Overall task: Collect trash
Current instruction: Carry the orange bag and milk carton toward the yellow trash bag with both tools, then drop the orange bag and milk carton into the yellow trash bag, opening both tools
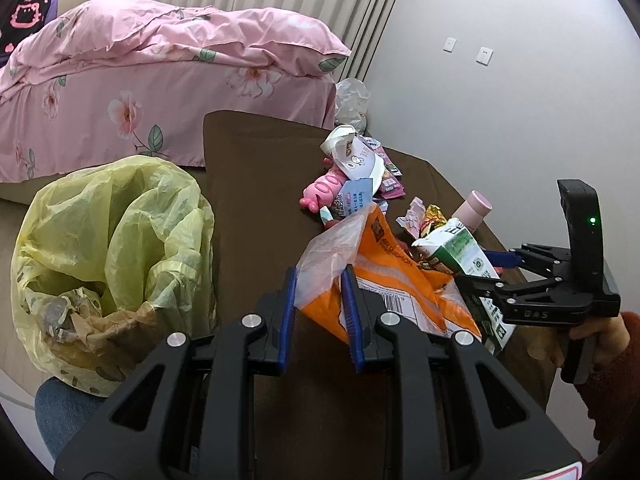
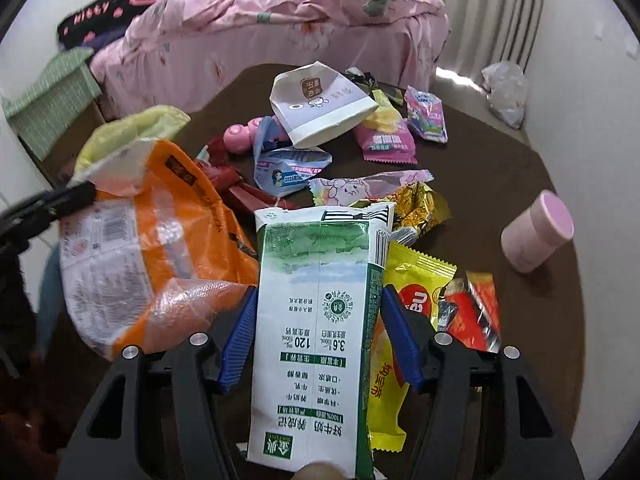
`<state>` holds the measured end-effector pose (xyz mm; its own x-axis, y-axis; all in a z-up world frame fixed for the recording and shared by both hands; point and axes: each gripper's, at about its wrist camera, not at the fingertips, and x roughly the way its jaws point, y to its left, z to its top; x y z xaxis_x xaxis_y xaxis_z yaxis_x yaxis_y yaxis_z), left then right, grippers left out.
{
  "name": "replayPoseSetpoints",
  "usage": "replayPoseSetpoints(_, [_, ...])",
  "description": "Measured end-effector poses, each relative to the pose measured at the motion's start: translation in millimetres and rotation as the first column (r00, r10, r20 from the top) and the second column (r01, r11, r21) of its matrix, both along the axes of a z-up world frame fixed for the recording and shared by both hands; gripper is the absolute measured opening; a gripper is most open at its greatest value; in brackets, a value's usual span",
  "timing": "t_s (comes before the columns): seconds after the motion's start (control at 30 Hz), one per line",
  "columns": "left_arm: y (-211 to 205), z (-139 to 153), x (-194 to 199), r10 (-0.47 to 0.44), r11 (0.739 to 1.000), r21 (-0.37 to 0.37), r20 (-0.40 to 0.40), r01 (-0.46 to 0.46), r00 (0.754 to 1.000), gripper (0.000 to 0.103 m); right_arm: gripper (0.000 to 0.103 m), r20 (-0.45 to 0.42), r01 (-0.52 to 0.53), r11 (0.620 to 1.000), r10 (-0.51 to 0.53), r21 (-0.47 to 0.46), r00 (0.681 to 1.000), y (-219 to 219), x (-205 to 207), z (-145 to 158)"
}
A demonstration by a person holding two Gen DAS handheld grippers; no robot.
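My left gripper (image 1: 320, 292) is shut on the clear edge of an orange snack bag (image 1: 394, 280), lifted over the brown table (image 1: 256, 184); the bag also shows in the right wrist view (image 2: 132, 248). My right gripper (image 2: 316, 320) is shut on a green-and-white milk carton (image 2: 320, 320), also seen in the left wrist view (image 1: 460, 252). A yellow trash bag (image 1: 112, 240) stands open left of the table, with some waste inside.
Several wrappers lie on the table: a white paper bag (image 2: 320, 104), pink packets (image 2: 388, 140), a gold wrapper (image 2: 420, 204), a yellow packet (image 2: 416, 288). A pink toy (image 1: 324, 192) and pink cylinder (image 2: 536, 232) lie there. A pink bed (image 1: 160, 72) stands behind.
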<state>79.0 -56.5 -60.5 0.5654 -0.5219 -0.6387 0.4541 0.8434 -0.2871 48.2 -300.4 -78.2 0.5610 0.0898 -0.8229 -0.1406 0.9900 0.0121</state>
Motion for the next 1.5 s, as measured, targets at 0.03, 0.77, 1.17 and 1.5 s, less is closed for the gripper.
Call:
replayPoseSetpoints(0.03, [2.2,2.8,-1.2,0.008,1.000,-0.002,0.008,-0.008,1.000,0.021,0.057,0.030,-0.016,1.000,0.016,0.010,0.999,1.1,-3.9,7.9])
replayPoseSetpoints(0.77, [90.8,83.3,9.7,0.371,0.902,0.119,0.281,-0.415,0.885,0.021,0.056,0.451,-0.206,0.960,0.103,0.187,0.886,51.9,17.2,105.7])
replayPoseSetpoints(1.17, [108.0,3.8,60.8,0.501,0.729,0.360,0.299,-0.583,0.812,0.021,0.056,0.509,-0.405,0.881,0.239,0.244,0.827,160.0,110.5,99.8])
replayPoseSetpoints(1.5, [148.0,-42.3,73.8,0.612,0.769,0.198,0.049,-0.608,0.789,0.020,0.056,0.294,-0.419,0.833,0.325,0.361,0.899,230.3,185.7,28.0])
